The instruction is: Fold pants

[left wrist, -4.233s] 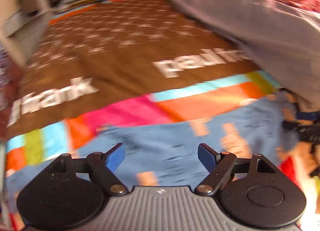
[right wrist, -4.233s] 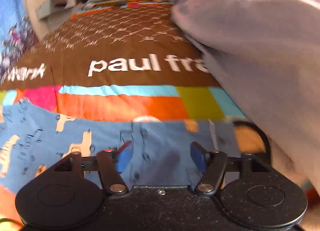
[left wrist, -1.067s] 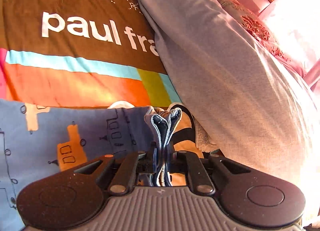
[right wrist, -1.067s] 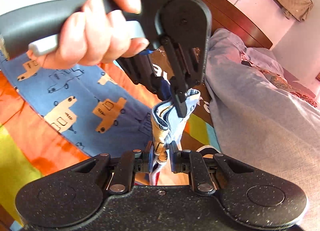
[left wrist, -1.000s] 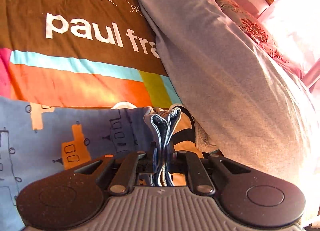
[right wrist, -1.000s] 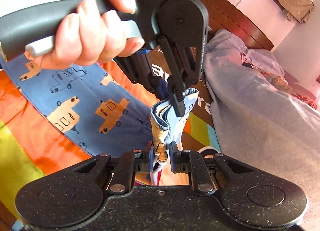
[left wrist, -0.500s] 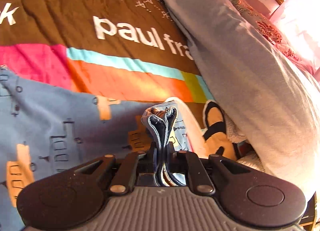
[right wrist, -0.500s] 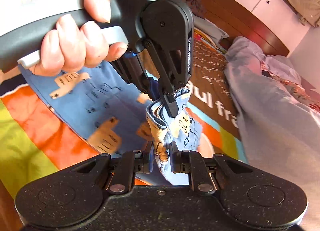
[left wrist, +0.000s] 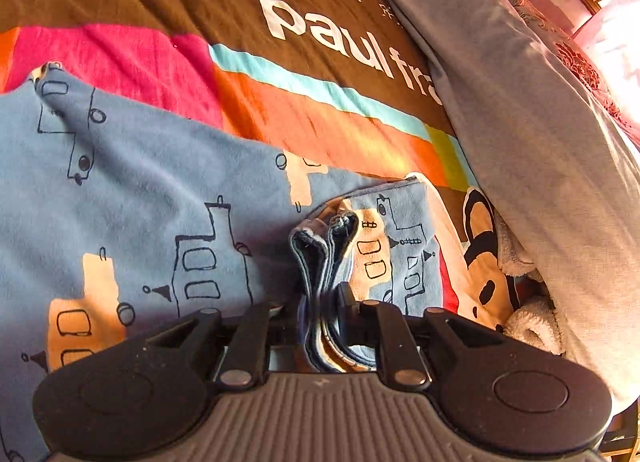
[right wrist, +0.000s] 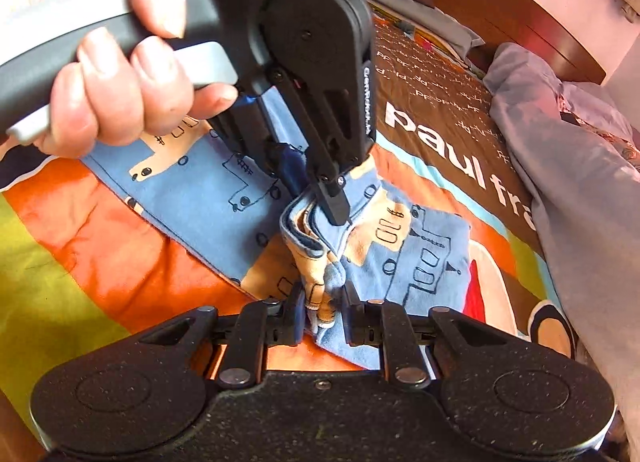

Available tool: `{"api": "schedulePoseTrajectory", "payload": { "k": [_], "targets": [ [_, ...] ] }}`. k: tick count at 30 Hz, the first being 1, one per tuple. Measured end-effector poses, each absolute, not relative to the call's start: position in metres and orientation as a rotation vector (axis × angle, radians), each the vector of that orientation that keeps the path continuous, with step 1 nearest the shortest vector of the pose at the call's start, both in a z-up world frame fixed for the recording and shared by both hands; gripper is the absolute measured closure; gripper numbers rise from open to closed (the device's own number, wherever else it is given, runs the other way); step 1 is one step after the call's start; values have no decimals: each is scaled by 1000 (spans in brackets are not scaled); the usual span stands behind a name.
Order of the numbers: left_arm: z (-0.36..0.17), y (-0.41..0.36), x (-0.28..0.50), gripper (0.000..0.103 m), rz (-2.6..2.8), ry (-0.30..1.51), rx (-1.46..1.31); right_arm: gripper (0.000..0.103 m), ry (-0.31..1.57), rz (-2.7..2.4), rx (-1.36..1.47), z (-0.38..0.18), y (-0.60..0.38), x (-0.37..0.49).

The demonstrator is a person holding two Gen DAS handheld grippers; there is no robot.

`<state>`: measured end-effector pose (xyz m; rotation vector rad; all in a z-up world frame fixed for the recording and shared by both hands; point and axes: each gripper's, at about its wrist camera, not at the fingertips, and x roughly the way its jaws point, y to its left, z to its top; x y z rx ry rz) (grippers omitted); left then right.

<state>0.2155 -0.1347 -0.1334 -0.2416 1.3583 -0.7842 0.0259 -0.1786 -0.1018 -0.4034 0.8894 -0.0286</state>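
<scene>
Striped bedspread [left wrist: 328, 117] under pants [left wrist: 132, 197], both tools pinching hem.

The soft blue knit cotton pants with tan vehicle prints [left wrist: 132, 189] look matt and faintly fuzzy, their bunched hems [right wrist: 316, 246] showing stitched, slightly frayed edges. The brightly striped brown-and-orange bedspread [left wrist: 320, 109] is smooth woven cloth (white lettering printed flat). The grey-lilac duvet [left wrist: 532, 109] has a fine, dull weave. The left gripper [left wrist: 322, 302] has speckled matt black plastic, a ribbed grey body, and metal rivets. The dark wooden headboard [right wrist: 508, 9] shines glossy.
</scene>
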Motion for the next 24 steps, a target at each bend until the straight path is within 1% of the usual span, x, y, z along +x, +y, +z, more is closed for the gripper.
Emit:
{"api": "schedulePoseTrajectory", "payload": {
  "k": [3, 9, 11, 12, 14, 18, 24],
  "targets": [
    [-132, -135, 216, 87, -781, 1367, -226, 77, 896, -36, -388, -97, -183, 27],
    [-130, -137, 217, 87, -780, 1381, -206, 77, 895, -44, -366, -94, -185, 28],
    [-128, -138, 216, 87, -783, 1376, -187, 82, 898, -40, -362, -94, -183, 28],
    [-126, -139, 216, 89, -786, 1366, -170, 87, 898, -36, -360, -94, -183, 28],
    [-124, -140, 215, 91, -801, 1361, -165, 89, 896, -33, -357, -93, -180, 28],
    [-128, -135, 220, 92, -794, 1379, -207, 89, 900, -45, -342, -91, -177, 30],
    [-122, -125, 222, 93, -808, 1355, -190, 91, 898, -41, -349, -87, -170, 33]
  ]
}}
